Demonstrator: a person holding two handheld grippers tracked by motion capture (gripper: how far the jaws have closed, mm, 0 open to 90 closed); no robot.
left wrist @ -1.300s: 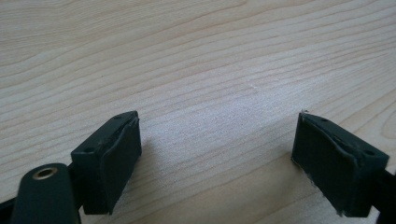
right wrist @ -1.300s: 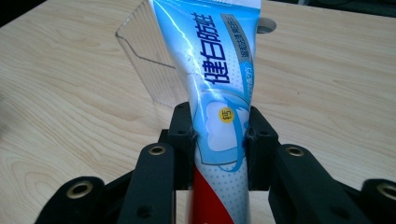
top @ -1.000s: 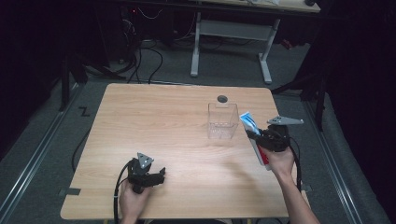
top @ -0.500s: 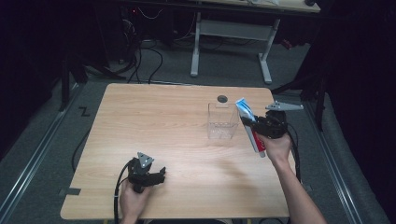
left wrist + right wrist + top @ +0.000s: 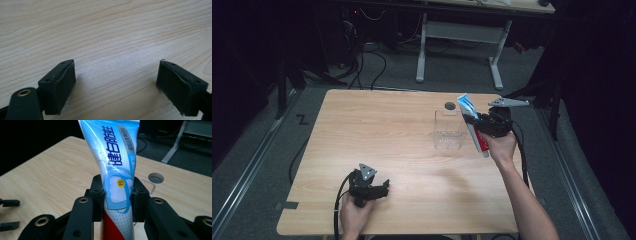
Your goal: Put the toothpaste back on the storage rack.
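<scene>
While the right gripper (image 5: 473, 121) hangs above the table's (image 5: 377, 130) right edge, its jaws are clamped on a toothpaste tube (image 5: 474, 125), pinching it at the middle! Up close, the tube (image 5: 117, 170) rises between the black pads, flat crimped end up past the jaws, red lower part down toward the hand. Just left of that claw stands a clear plastic box (image 5: 449, 130), close beside the tube. Down at the near edge, the left gripper (image 5: 379, 187) rests low over bare wood, jaws spread wide with nothing between the pads (image 5: 60, 87).
</scene>
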